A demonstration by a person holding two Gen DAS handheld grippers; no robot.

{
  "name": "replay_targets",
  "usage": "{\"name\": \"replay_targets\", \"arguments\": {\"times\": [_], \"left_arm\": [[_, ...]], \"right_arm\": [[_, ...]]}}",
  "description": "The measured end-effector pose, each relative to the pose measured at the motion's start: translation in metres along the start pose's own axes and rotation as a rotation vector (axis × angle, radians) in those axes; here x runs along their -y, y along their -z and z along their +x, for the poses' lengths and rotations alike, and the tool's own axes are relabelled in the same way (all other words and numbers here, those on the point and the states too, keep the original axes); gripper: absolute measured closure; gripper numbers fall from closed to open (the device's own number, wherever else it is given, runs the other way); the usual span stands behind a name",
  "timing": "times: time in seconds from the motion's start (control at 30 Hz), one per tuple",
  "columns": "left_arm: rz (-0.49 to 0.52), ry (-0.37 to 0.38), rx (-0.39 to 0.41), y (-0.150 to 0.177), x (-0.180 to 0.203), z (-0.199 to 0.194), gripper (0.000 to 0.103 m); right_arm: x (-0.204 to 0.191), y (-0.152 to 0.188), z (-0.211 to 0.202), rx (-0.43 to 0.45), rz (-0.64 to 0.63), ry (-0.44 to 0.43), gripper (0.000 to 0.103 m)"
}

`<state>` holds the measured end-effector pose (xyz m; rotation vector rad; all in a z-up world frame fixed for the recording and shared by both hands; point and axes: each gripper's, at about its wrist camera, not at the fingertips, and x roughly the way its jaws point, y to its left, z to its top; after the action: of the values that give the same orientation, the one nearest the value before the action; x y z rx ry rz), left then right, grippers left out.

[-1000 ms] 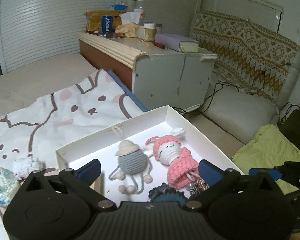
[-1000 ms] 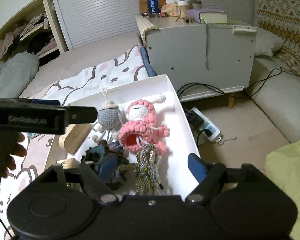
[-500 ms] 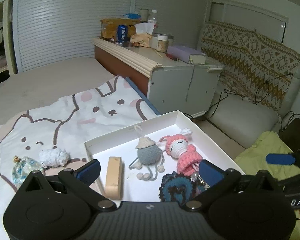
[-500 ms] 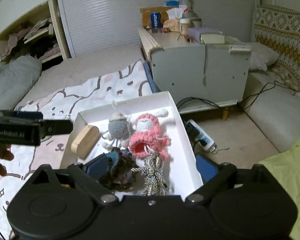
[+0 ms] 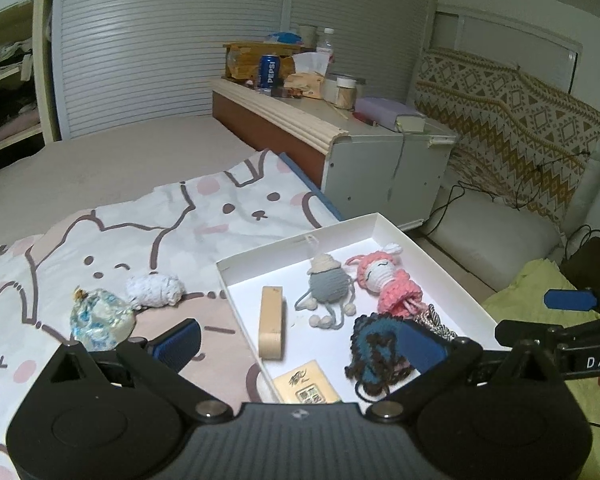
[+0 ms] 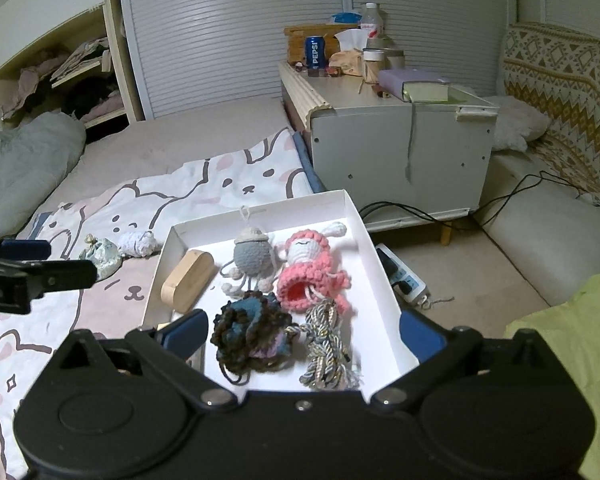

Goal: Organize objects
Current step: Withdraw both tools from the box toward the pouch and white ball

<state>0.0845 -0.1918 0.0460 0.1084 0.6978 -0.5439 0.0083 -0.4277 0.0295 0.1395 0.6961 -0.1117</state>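
A white box [image 5: 400, 236] [image 6: 366, 236] lies on the bed's edge. In it are a grey crochet doll [image 5: 327, 282] [image 6: 253, 258], a pink crochet doll [image 5: 392, 284] [image 6: 306, 270], a wooden block [image 5: 271, 322] [image 6: 187, 280], a dark blue yarn piece [image 5: 374, 354] [image 6: 252, 338], a braided cord [image 6: 326, 340] and a small gold card [image 5: 306, 386]. A white fluffy toy [image 5: 154, 290] [image 6: 137, 242] and a blue-white pouch [image 5: 100, 318] [image 6: 102, 252] lie on the blanket left of the box. My left gripper [image 5: 300, 344] is open above the box's left edge. My right gripper [image 6: 302, 334] is open over the box's near end.
A cartoon-print blanket [image 5: 160, 232] covers the bed. A white cabinet [image 5: 380, 168] holding a Pepsi can [image 5: 269, 72], a book and jars stands behind the box. A power strip [image 6: 402, 278] and cables lie on the floor, with a green cloth [image 6: 572, 344] at right.
Both grippers have pulled back and up from the box. The left view has swung left, bringing the fluffy toy, pouch and wooden block into sight. Both stay open.
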Motion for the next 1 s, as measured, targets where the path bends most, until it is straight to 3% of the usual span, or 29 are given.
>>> {"name": "replay_targets", "arguments": {"times": [0.67,1.0], "left_arm": [[-0.048,-0.038,0.022,0.03,-0.039,-0.027,0.0],[-0.031,-0.13,0.069,0.041,-0.073,-0.033,0.0]], "right_arm": [[-0.028,0.009,-0.007,0.019,0.001,0.006,0.0],[-0.054,0.001,0.014,0.033,0.014,-0.034,0.0]]}}
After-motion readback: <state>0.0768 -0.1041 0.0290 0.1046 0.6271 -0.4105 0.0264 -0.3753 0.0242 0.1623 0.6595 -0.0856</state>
